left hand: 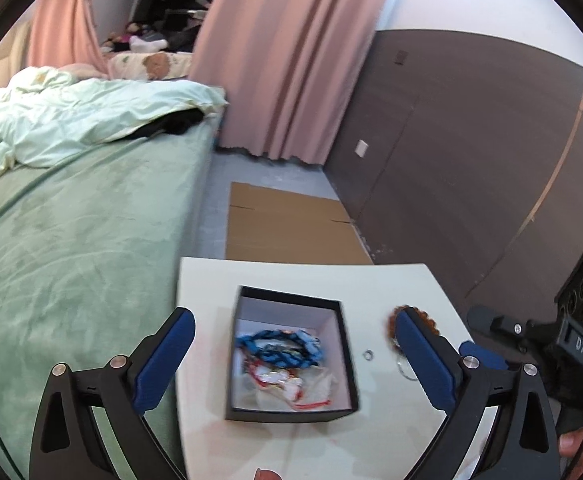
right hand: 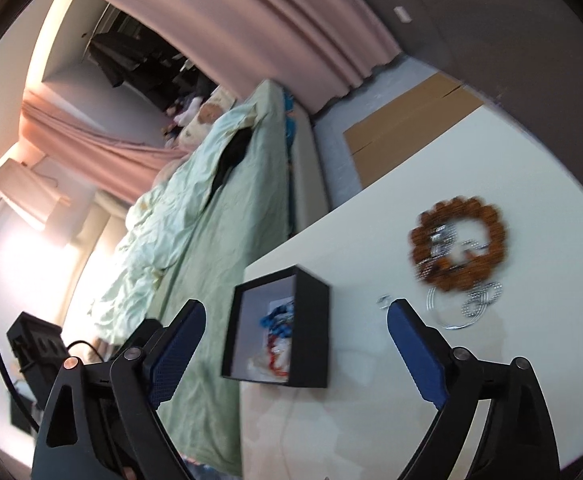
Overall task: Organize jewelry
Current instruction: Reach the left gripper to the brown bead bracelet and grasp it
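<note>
A black box [left hand: 349, 364] with a white inside sits on the white table [left hand: 211, 280]. In it lie a blue braided bracelet [left hand: 279, 346] and a red and white piece [left hand: 287, 386]. My left gripper [left hand: 293, 354] hangs open over the box with nothing between its fingers. A brown beaded bracelet [left hand: 389, 322] shows partly behind the right finger, and a small silver ring [left hand: 368, 355] lies beside the box. In the right wrist view the box [right hand: 309, 332] stands ahead of my open, empty right gripper [right hand: 296, 334]. The brown bracelet [right hand: 459, 242] and silver chains [right hand: 467, 304] lie to its right.
A bed with green sheet [left hand: 71, 240] borders the table's left side. Flat cardboard [left hand: 287, 224] lies on the floor beyond the table, near pink curtains [left hand: 291, 60] and a dark wall [left hand: 471, 160]. The other gripper's body [left hand: 571, 332] is at the right edge.
</note>
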